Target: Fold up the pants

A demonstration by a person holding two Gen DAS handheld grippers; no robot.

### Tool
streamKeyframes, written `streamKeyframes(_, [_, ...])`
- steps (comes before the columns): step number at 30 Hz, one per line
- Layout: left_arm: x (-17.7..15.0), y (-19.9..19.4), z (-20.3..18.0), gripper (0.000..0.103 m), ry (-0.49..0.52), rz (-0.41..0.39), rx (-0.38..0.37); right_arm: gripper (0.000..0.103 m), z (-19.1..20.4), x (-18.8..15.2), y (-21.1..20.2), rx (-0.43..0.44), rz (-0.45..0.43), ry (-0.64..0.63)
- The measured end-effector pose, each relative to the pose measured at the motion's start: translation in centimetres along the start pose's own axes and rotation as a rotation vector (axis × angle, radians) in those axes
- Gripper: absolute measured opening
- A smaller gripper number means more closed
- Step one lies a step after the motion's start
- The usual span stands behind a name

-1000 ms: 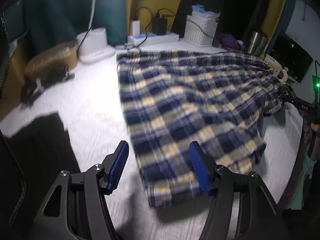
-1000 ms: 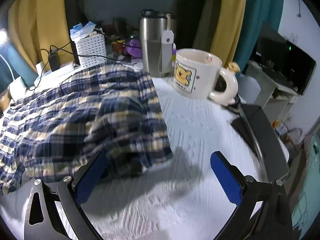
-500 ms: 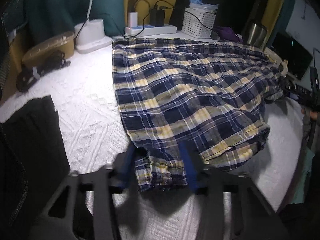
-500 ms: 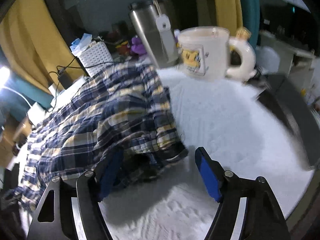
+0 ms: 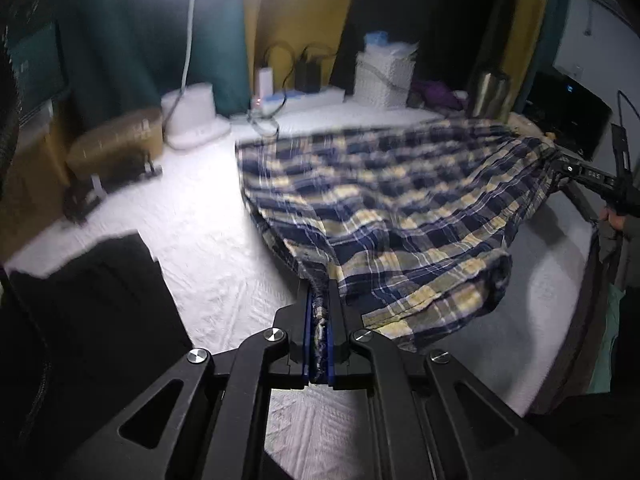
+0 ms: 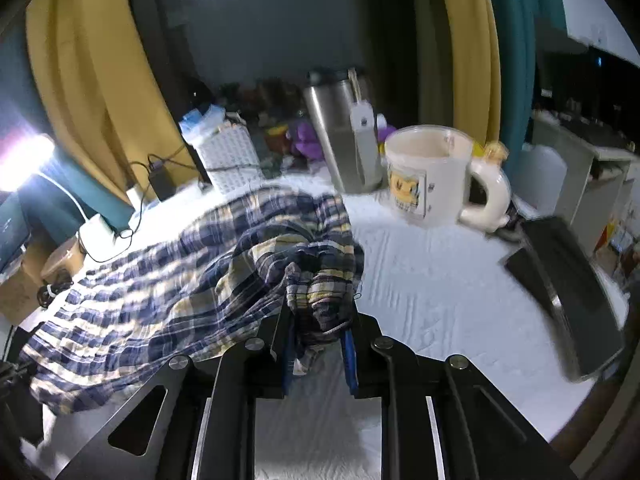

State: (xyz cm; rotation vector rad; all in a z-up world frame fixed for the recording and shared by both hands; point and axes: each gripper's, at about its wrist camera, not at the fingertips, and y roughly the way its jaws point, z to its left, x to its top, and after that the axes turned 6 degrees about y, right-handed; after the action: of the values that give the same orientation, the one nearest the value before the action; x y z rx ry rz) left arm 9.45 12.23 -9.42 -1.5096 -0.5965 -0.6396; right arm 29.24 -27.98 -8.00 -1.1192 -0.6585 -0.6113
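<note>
The blue-and-yellow plaid pants (image 5: 400, 200) lie spread across the white bedcover (image 5: 200, 240). My left gripper (image 5: 319, 300) is at their near corner, its jaws closing tight on the hem, which is pinched between the blue pads and lifted off the cover. In the right wrist view my right gripper (image 6: 318, 328) has its jaws closing on the bunched end of the pants (image 6: 160, 280), a wad of cloth clamped between its fingers. The right gripper (image 5: 560, 164) also shows at the far right of the left wrist view, with the cloth stretched between the two grips.
A cream cartoon mug (image 6: 428, 176) and a steel tumbler (image 6: 344, 136) stand just beyond the right gripper. A dark flat device (image 6: 568, 292) lies at the right edge. A white basket (image 5: 384, 76), power strip with cables (image 5: 296, 96) and lamp base (image 5: 192, 120) line the back. Black cloth (image 5: 92, 300) lies near left.
Both grippers went from wide open to shut on the pants. Both ends of the cloth have lifted off the cover, so the pants now hang stretched between the two grips.
</note>
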Motion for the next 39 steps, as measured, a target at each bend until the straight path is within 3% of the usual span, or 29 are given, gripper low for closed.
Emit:
streamKeyframes(5, [-0.5, -0.2, 0.1, 0.004, 0.013, 0.017, -0.012, 0.019, -0.7, -0.8, -1.6, -0.021, 0.005, 0.007])
streamKeyframes(14, [-3.8, 3.7, 0.1, 0.004, -0.006, 0.142, -0.027, 0.020, -3.9, -6.8, 0.8, -0.078, 0.143, 0.044])
streamKeyframes(15, [-3.7, 3.7, 0.2, 0.005, -0.012, 0.145, -0.029, 0.023, -4.0, -6.8, 0.7, -0.085, 0.145, 0.042])
streamKeyframes(17, [-3.4, 3.5, 0.9, 0.010, -0.031, 0.153, -0.020, 0.039, -3.8, -6.7, 0.4, -0.134, 0.145, 0.013])
streamKeyframes(18, [-3.3, 3.3, 1.3, 0.010, -0.042, 0.155, -0.019, 0.055, -3.7, -6.6, 0.1, -0.168, 0.134, 0.001])
streamKeyframes(19, [-3.3, 3.1, 1.5, 0.010, -0.050, 0.154, -0.018, 0.062, -3.8, -6.4, -0.3, -0.196, 0.114, -0.007])
streamKeyframes(24, [-3.0, 1.6, 3.5, 0.025, -0.088, 0.144, 0.041, 0.062, -3.4, -4.7, -2.1, -0.231, 0.047, -0.024])
streamKeyframes(28, [-1.7, 1.2, 5.1, 0.026, -0.105, 0.113, 0.076, 0.062, -1.5, -3.2, -3.0, -0.218, -0.020, -0.048])
streamKeyframes(30, [-0.4, 1.2, 5.6, 0.026, -0.093, 0.080, 0.067, 0.062, -0.5, -2.3, -3.1, -0.210, -0.046, -0.063])
streamKeyframes(34, [2.6, 2.5, 5.9, 0.038, -0.054, 0.039, 0.042, 0.062, 0.9, -0.7, -3.3, -0.249, -0.100, -0.068])
streamKeyframes(39, [5.9, 5.7, 6.1, 0.039, -0.005, 0.033, 0.010, 0.062, -0.8, 0.5, -3.6, -0.337, -0.114, -0.004])
